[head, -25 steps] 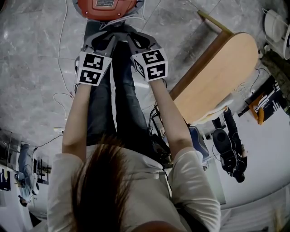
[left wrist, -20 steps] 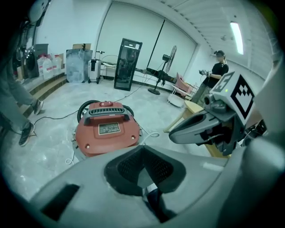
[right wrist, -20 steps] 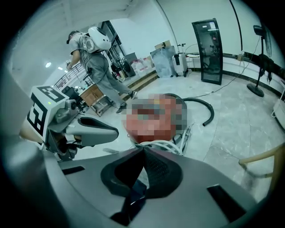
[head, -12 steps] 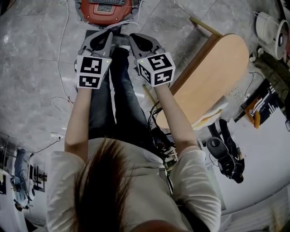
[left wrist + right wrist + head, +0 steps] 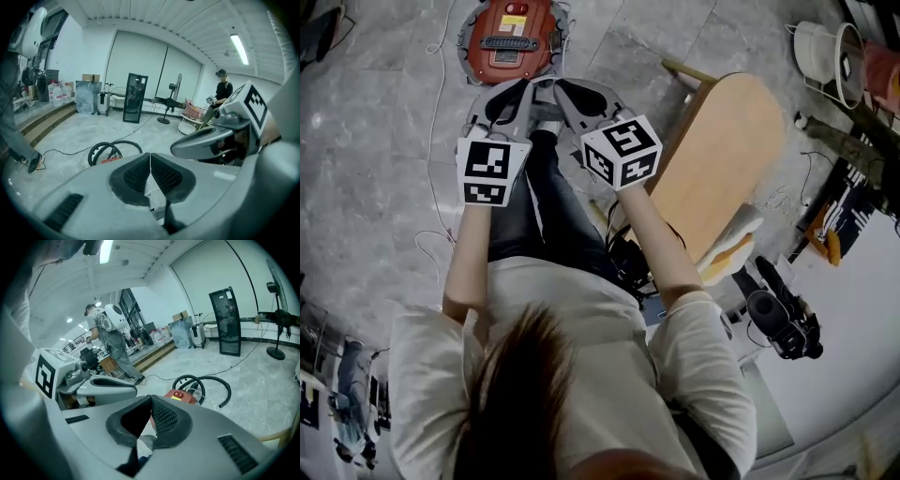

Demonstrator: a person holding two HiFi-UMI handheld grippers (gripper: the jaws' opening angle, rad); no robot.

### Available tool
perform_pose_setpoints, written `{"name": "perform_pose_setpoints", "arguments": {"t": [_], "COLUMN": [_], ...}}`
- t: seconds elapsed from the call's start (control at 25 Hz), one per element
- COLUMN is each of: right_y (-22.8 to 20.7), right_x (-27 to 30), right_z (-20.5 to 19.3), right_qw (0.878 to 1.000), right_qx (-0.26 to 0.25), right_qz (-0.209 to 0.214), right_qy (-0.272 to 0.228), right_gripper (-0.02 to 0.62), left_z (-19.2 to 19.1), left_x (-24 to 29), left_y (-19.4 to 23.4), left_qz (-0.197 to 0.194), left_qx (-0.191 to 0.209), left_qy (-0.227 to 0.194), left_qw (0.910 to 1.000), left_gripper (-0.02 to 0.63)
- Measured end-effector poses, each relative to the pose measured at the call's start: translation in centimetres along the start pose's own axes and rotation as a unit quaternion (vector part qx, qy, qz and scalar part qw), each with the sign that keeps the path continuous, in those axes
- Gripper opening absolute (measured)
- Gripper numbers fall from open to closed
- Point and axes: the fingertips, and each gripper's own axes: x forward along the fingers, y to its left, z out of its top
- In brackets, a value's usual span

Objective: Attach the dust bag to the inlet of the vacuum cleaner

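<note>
Left hand-held gripper (image 5: pixel 150 155): clenched, ribbed pads meeting, nothing between them.
Right hand-held gripper (image 5: pixel 151 400): clenched in the same way, also empty.
Placing of both: side by side in front of a standing person, over the legs, tips angled down towards the floor.
Vacuum cleaner (image 5: pixel 511 39): red, rounded canister on the grey floor, near the tips in the head view but not touching them.
Hose (image 5: pixel 213 383): black, curled on the floor beside the canister.
Dust bag: not found in any view, so place unknown.
Inlet: not made out from here.
Likely handling: probably light, with a soft, crushable body and a stiffer collar round the opening; easily torn if pinched hard.
Suggested hold: by the collar edges, one side per gripper, never by the soft body.
Bench (image 5: pixel 722 159): pale wood, to the right of the person, top bare.
</note>
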Motion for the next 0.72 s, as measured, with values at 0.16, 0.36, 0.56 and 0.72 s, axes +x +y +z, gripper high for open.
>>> {"name": "perform_pose_setpoints", "arguments": {"t": [0.16,0.36,0.56,0.72], "right_y": [0.7,2.5,4.0,4.7], "right_x": [-2.6,-6.9,-12.1,-15.7], "right_z": [4.4,9.3,14.1,15.9], "right_qw": [0.999,0.996,0.992,0.988], "right_qx": [-0.012,-0.042,-0.070,-0.083], "right_qz": [-0.008,-0.011,-0.018,-0.022], "right_qy": [-0.042,-0.078,-0.107,-0.127], "right_gripper": [0.002,0.002,0.003,0.005], "left_z": [3.8,8.6,13.5,15.6], "left_x": [-1.5,-4.3,-7.2,-8.5], "left_y": [-1.0,-2.6,-4.5,-6.0], "left_qz": [-0.012,-0.021,-0.029,-0.033], "left_qx": [0.009,0.007,0.026,0.043], "left_qy": [-0.025,-0.054,-0.071,-0.081], "left_qw": [0.9996,0.9983,0.9967,0.9952], "left_gripper": [0.020,0.020,0.020,0.020]}}
